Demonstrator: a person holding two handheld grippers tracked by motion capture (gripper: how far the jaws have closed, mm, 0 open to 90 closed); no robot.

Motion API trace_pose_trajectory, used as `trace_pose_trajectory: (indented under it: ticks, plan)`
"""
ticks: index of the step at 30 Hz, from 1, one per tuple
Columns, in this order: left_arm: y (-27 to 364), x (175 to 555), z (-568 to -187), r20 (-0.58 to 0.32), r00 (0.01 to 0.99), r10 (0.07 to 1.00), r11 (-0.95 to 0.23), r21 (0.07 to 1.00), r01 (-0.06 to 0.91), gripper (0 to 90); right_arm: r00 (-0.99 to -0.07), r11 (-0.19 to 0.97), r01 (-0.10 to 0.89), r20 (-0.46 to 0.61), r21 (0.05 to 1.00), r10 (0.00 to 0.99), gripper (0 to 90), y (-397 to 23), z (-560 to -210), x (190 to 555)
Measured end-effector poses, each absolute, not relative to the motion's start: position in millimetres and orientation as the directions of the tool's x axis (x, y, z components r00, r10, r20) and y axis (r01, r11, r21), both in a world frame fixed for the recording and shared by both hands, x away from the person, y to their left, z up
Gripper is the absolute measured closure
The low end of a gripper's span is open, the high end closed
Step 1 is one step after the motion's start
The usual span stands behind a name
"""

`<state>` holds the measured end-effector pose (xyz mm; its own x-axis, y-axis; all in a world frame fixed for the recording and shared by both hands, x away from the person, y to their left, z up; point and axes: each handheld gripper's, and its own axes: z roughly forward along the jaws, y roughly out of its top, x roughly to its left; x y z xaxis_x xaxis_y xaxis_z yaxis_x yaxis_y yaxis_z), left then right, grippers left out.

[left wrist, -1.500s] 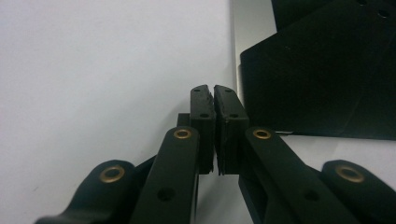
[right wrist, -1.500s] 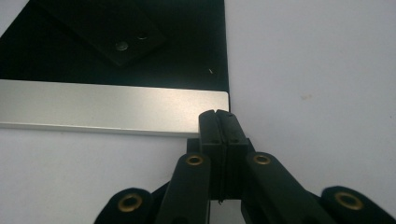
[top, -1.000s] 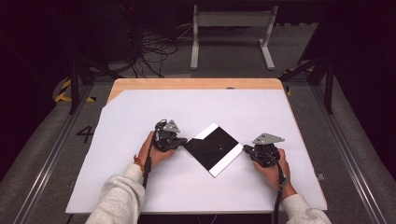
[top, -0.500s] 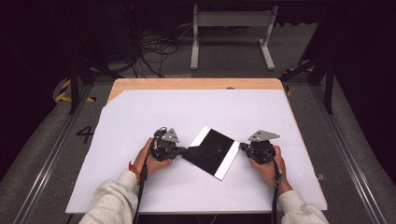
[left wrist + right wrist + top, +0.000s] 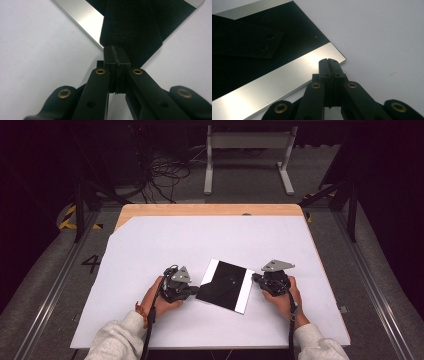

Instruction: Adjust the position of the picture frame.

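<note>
The black panel [image 5: 225, 285] with its silver bands along two opposite edges lies flat on the white sheet [image 5: 150, 250], in the near half of it, turned so its corners point roughly toward each of your hands. Its long axis runs from far-left to near-right in the high view. A dark strap or tab with two small holes [image 5: 265, 42] rests on the black face, as the right gripper view shows.

Your left gripper [image 5: 192, 290] sits at the panel's left corner. In the left gripper view its jaws are pressed together, tips [image 5: 117, 58] meeting the black edge; whether they pinch any material there you cannot confirm from these pictures, since the contact point is hidden by the tips themselves.

Your right gripper [image 5: 257, 279] sits at the panel's right side. Its jaws are likewise drawn fully together, tips [image 5: 329, 66] lying over the silver band [image 5: 287, 77] close to the corner [image 5: 343, 59]. They appear to press on or against the band, not to grasp it.

Both hands are equally close to the panel, one at each end of its short diagonal. Judgement: any turn or slide of the panel depends on the two closed tips pushing from opposite corners; uneven pressure would likely spin it on the sheet.

The wooden table edge [image 5: 210, 209] shows beyond the sheet's far side.
</note>
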<state>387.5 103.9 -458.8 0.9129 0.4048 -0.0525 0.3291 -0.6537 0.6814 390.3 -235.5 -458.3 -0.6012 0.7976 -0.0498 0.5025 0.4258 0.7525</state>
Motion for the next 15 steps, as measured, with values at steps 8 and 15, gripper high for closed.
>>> trace_pose_trajectory:
  ticks: [8,15]
  plan:
    - [107.3,365.6,-456.9,-0.055,0.926,0.373,-0.669,0.676,0.310,89.9,-0.618,0.435,0.499,-0.045,0.750,0.785,90.0,-228.6,-458.0,390.9]
    - [108.7,355.3,-457.0,-0.071,0.933,0.353,-0.673,0.673,0.306,89.7,-0.632,0.437,0.504,-0.027,0.745,0.774,90.0,-221.7,-457.3,395.1]
